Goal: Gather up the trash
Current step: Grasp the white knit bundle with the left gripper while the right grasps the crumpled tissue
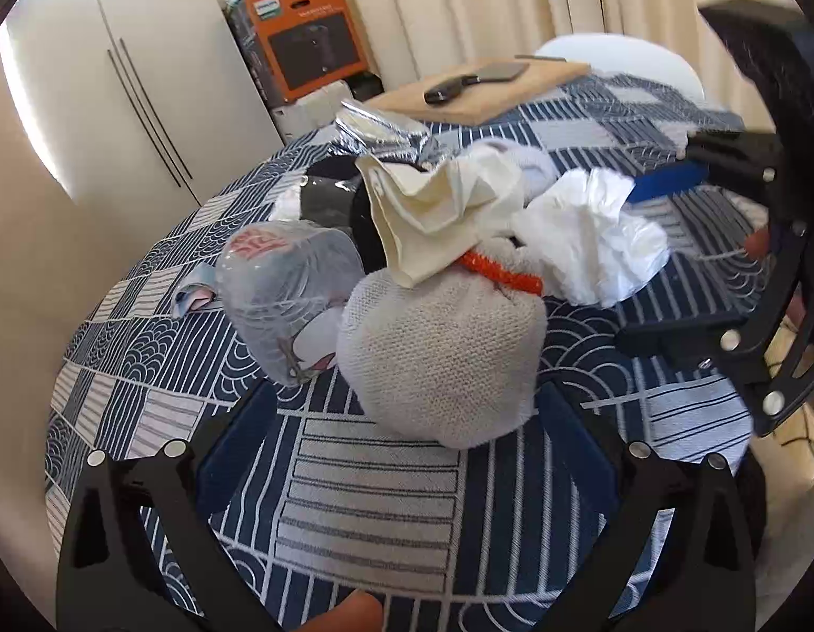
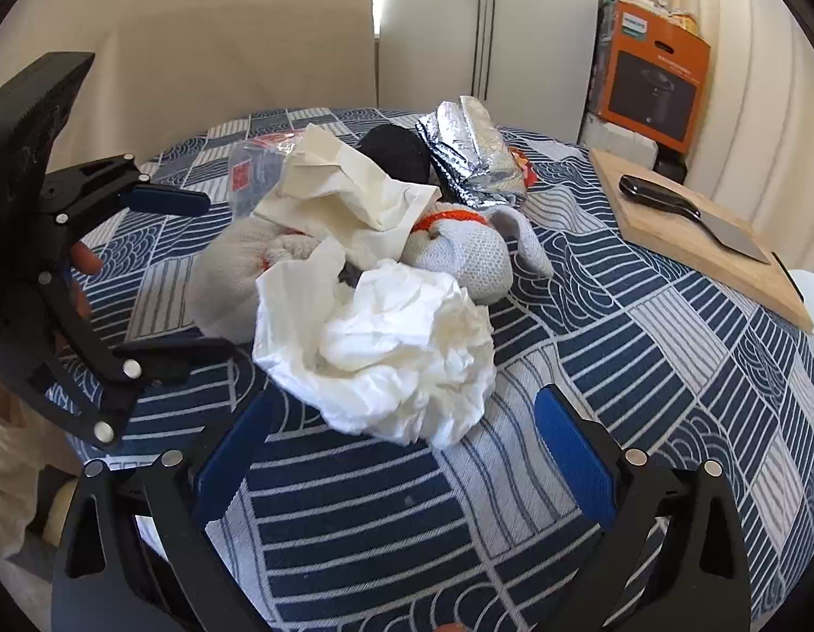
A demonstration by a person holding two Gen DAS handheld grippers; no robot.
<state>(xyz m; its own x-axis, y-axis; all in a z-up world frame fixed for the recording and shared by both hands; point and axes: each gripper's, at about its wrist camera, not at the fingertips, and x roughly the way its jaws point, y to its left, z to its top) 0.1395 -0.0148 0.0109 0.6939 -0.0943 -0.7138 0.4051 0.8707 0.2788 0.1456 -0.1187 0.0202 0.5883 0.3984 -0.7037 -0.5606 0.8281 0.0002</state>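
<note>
A heap of trash lies on the blue patterned tablecloth (image 1: pixel 386 500): a grey knitted bundle with an orange band (image 1: pixel 444 358), crumpled white tissue (image 1: pixel 591 231), cream paper (image 1: pixel 438 205), a clear plastic bag (image 1: pixel 286 289) and silver foil (image 1: pixel 375 126). My left gripper (image 1: pixel 407 453) is open, its blue pads on either side of the grey bundle's near end. My right gripper (image 2: pixel 401 453) is open just before the white tissue (image 2: pixel 401 347). The cream paper (image 2: pixel 349 184), grey bundle (image 2: pixel 459 253) and foil (image 2: pixel 470 152) lie behind it. Each gripper shows in the other's view, the right (image 1: pixel 665 258) and the left (image 2: pixel 191 279).
A wooden cutting board (image 2: pixel 707 231) with a black-handled knife (image 2: pixel 691 216) lies on the table's far side; it also shows in the left wrist view (image 1: pixel 486 89). An orange box (image 1: pixel 312 37) stands by a white cupboard (image 1: pixel 133 84). Curtains hang behind.
</note>
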